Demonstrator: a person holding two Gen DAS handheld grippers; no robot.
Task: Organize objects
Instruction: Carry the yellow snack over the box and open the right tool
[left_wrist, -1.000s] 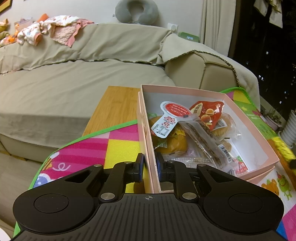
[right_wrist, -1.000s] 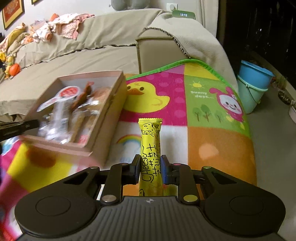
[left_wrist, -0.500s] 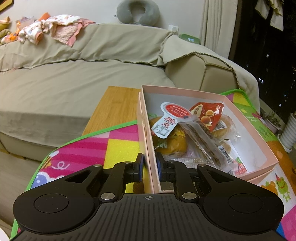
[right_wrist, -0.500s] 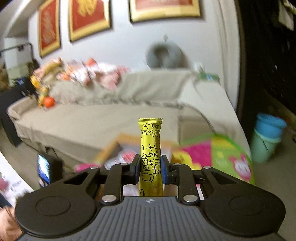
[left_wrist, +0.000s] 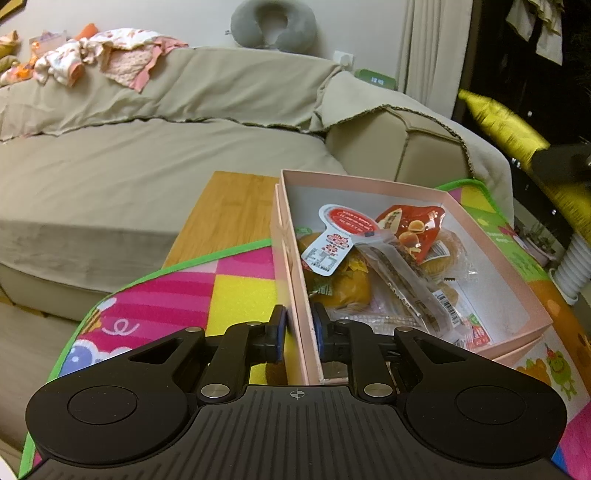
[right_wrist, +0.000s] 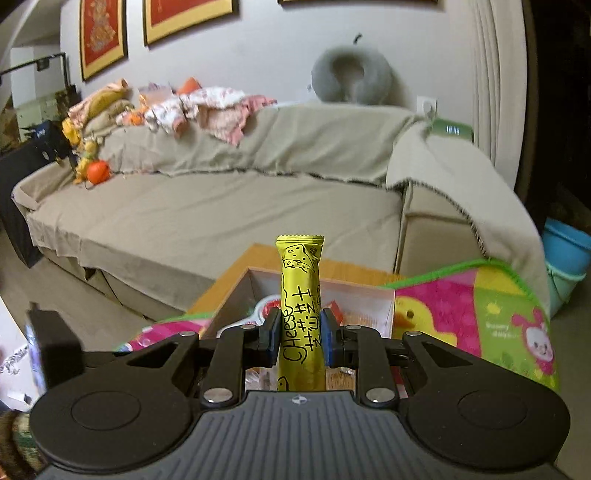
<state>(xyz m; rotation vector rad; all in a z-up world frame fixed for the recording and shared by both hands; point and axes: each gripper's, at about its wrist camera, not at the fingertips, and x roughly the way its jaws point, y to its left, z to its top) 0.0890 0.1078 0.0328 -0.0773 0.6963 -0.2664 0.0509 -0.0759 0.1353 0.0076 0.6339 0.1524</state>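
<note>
- The sofa (left_wrist: 155, 177) behind the box is broad and soft, draped in a beige cloth with a frayed edge; it plays no part in my job.
- The play mat (left_wrist: 236, 291) under the box is bright, spongy patchwork with a green border, a cushioned bed I judge keeps the box from sliding.
- The box (left_wrist: 491, 258) is my landmark: pale pink stiff card, straight thin walls, open on top, half full of crinkly snack packets.
- My left gripper (left_wrist: 298, 330) straddles the box's near wall, one blue pad outside, one inside, clamped on the card; I judge this steadies it for loading.
- My right gripper (right_wrist: 300, 338) is squeezed together on the cheese stick (right_wrist: 301, 295), a slim glossy yellow foil packet with crimped ends, held upright above and just short of the box, ready to drop in.
</note>
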